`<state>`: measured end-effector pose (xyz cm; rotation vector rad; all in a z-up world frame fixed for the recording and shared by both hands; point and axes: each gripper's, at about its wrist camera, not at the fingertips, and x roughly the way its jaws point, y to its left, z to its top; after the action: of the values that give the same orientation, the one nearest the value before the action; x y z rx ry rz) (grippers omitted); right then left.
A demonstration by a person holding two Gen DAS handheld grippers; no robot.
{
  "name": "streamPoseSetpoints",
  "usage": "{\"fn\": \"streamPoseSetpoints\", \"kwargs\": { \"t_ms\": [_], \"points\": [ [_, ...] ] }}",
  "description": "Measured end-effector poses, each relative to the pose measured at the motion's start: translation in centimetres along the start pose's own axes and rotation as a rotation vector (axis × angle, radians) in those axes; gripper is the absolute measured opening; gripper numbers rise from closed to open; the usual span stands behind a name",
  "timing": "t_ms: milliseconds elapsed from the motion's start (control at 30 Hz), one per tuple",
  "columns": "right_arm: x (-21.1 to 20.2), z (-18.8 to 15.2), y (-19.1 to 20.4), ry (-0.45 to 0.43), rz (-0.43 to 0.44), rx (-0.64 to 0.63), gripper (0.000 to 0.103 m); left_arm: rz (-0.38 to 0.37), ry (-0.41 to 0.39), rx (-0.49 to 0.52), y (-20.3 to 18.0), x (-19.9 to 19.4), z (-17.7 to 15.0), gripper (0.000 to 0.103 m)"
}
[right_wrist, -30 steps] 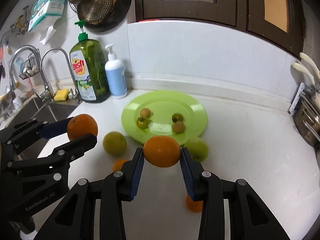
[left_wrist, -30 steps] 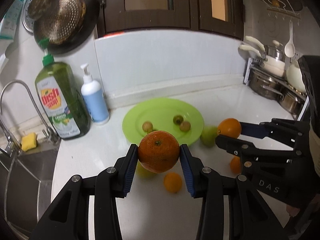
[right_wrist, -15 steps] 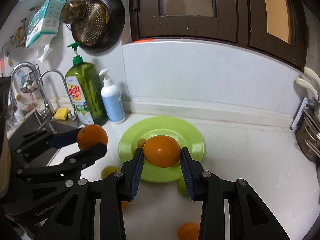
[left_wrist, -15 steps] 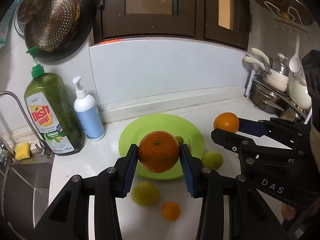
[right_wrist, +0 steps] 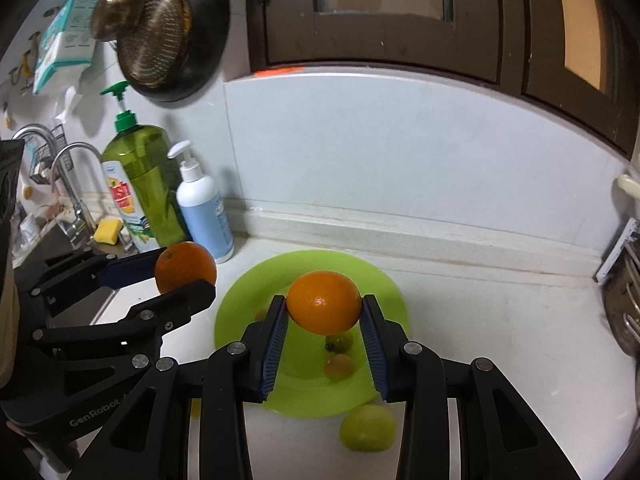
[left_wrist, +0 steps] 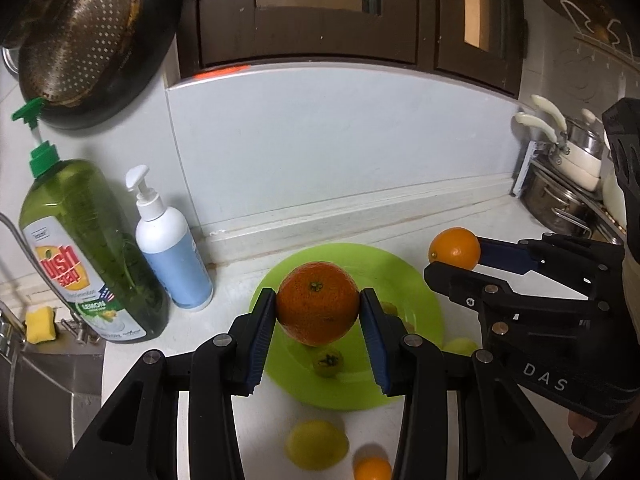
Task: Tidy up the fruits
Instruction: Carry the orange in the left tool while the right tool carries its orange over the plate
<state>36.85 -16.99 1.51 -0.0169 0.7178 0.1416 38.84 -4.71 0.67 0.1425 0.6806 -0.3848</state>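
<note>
My left gripper (left_wrist: 319, 308) is shut on a dark orange (left_wrist: 318, 303) and holds it above the near part of the lime-green plate (left_wrist: 416, 288). My right gripper (right_wrist: 324, 312) is shut on a lighter orange (right_wrist: 324, 302) above the same plate (right_wrist: 240, 312). Each gripper shows in the other's view, the right gripper (left_wrist: 454, 258) at right, the left gripper (right_wrist: 186, 270) at left. Small brownish-green fruits (right_wrist: 339, 342) lie on the plate. A green fruit (left_wrist: 316, 444) and a small orange (left_wrist: 372, 469) lie on the counter in front of it, another green fruit (right_wrist: 368, 426) too.
A green dish soap bottle (left_wrist: 86, 252) and a white pump bottle (left_wrist: 172, 248) stand left of the plate by the wall. The sink (left_wrist: 48, 392) with a yellow sponge (left_wrist: 39, 323) is at far left. Steel pots on a rack (left_wrist: 560, 196) stand at right.
Both grippers have risen and moved forward with their oranges, from over the loose fruit on the counter to over the plate. Both stay shut on their oranges.
</note>
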Motion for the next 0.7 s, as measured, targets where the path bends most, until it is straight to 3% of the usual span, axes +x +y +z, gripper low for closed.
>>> {"fn": "streamPoseSetpoints", "kwargs": {
  "t_ms": [700],
  "points": [
    [9.7,0.2,-2.3,0.203,0.036,0.068,0.038,-0.014,0.150,0.011,1.1,9.3,0.5,0.042]
  ]
}}
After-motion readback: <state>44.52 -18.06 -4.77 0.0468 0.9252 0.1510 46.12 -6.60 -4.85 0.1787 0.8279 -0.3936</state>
